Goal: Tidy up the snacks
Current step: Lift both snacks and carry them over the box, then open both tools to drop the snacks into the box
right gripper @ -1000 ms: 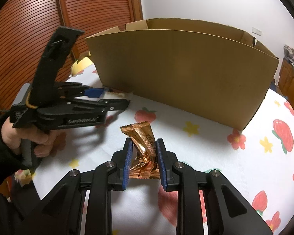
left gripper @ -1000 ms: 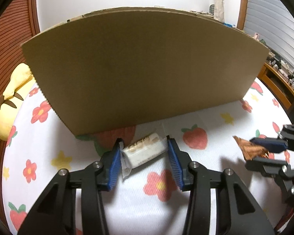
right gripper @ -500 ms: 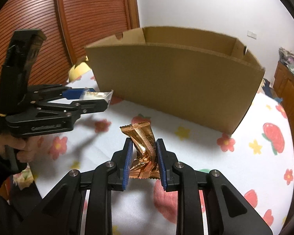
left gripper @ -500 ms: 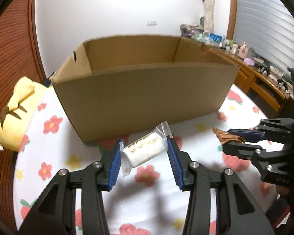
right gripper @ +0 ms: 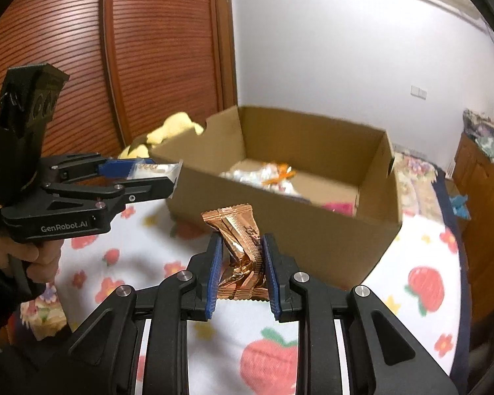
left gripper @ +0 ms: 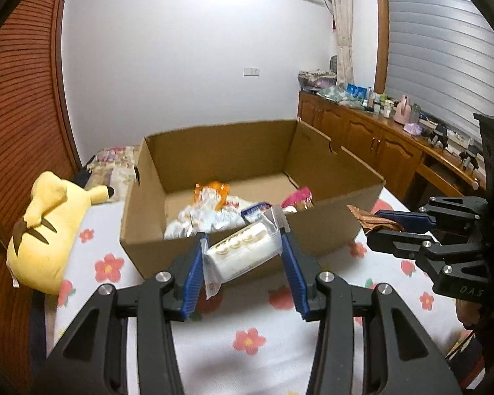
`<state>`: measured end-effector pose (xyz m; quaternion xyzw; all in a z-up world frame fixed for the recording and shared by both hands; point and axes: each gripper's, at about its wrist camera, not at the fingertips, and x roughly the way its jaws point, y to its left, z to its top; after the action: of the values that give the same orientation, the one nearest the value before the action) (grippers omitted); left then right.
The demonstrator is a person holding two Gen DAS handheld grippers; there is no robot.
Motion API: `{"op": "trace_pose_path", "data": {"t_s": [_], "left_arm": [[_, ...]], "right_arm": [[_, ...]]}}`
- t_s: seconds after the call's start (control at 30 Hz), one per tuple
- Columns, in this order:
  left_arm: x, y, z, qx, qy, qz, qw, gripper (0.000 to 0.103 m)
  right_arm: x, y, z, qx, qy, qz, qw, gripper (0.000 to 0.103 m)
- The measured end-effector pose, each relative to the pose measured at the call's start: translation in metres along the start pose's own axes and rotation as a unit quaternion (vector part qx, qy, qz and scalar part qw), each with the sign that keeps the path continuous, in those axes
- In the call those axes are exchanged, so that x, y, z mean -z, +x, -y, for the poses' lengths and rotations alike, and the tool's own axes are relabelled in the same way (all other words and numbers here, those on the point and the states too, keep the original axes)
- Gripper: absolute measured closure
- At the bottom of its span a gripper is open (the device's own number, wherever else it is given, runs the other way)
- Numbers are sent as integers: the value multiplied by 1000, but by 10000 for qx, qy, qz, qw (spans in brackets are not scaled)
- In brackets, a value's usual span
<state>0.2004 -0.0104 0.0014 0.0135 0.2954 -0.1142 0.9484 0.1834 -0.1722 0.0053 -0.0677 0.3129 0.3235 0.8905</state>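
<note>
Snacks [left gripper: 214,210] above flowered bedspread [left gripper: 214,342]

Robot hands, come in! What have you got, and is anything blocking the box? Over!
Left hand-held gripper shut on white snack pack. Right hand-held gripper shut on copper snack wrapper. Cardboard box open-topped, snacks inside. Its near wall stands ahead of both.

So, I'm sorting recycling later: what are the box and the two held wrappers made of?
Box: plain brown cardboard, matte, cut edges showing. Copper wrapper: looks like metallised foil film, shiny, sharply creased, crimped end. White wrapper: seemingly thin plastic film, glossy, with clear crimped ends.
</note>
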Motion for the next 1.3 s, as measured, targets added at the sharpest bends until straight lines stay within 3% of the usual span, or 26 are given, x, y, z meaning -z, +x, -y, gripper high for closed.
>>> {"op": "trace_pose_path", "data": {"t_s": [0.43, 0.9, 1.3], "left_arm": [[-41, 34, -19, -98, -9, 114, 9999, 58], [-51, 80, -18, -84, 5, -135, 9999, 53], [-54, 85, -24, -257, -8, -54, 9997, 44]], "right_arm": [[-39, 9, 22, 22, -109, 292, 9995, 80], [-54, 46, 49, 136, -64, 102, 9998, 80], [-62, 72, 63, 259, 24, -62, 9996, 80]]}}
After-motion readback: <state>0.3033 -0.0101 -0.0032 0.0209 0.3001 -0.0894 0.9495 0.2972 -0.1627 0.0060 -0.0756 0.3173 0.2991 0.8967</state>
